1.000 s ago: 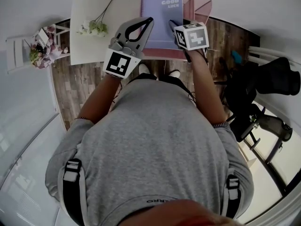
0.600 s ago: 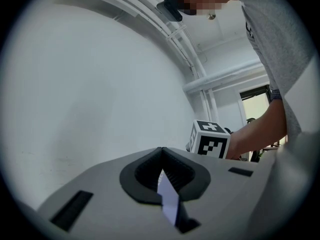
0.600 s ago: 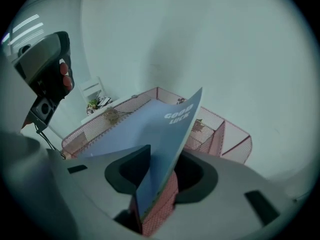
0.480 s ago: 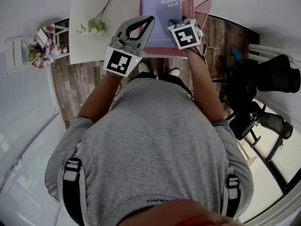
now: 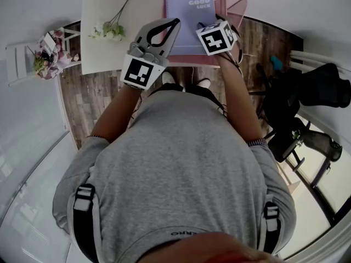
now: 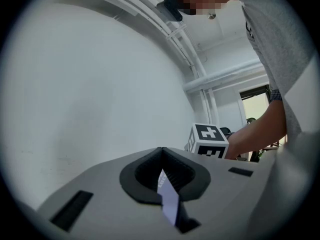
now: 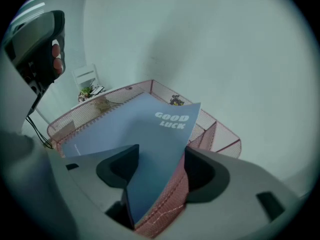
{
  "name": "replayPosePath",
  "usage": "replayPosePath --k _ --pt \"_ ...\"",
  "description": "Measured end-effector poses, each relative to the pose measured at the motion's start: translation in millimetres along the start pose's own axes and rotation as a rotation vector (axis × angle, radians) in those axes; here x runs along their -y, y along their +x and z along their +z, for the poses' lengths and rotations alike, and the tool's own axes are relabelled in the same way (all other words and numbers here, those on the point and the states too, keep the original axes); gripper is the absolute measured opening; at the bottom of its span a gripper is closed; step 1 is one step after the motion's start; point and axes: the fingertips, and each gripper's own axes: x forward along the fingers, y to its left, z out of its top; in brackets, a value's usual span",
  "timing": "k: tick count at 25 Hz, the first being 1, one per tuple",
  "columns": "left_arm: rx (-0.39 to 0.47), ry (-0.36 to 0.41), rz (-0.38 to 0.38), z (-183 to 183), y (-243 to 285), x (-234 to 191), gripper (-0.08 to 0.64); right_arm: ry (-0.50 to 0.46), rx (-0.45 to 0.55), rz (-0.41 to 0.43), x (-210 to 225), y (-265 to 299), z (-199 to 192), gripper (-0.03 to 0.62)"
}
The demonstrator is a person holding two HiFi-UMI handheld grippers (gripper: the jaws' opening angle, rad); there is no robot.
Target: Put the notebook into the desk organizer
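Fingers (image 6: 142,174) of the left gripper (image 6: 161,150) are pinched together on the lavender notebook (image 5: 188,23) at its 9 o'clock edge, while the right gripper (image 7: 161,153) has its fingers (image 7: 205,176) spread apart around the notebook's 4 o'clock corner and a strip of pink mesh. The notebook lies in the pink mesh desk organizer (image 5: 235,5), at 12 o'clock in the head view. The organizer sits on a white table (image 5: 109,56), with flowers (image 5: 109,30) at its 9 o'clock.
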Motion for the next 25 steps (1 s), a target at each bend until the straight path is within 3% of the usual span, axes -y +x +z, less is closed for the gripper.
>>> replayPosePath --k 1,8,14,20,23,25 --pt "0.0 -0.002 0.001 0 0 0 0.02 -0.005 -0.008 -0.004 2 1 -2 0.311" --pt "-0.002 -0.002 -0.003 -2 1 -2 0.02 -0.01 -0.007 -0.02 7 6 -4 0.313" --pt "-0.019 -0.008 -0.002 -5 0 0 0.02 0.035 0.128 0.032 14 -27 3 0.307" --pt "-0.02 0.009 -0.001 1 0 7 0.02 0.079 0.394 0.048 23 -97 28 0.149" --pt "-0.008 0.006 0.005 9 2 14 0.02 0.103 0.57 0.103 20 -137 40 0.028" --pt "-0.003 0.003 0.012 15 2 20 0.02 0.117 0.673 0.153 16 -158 41 0.012"
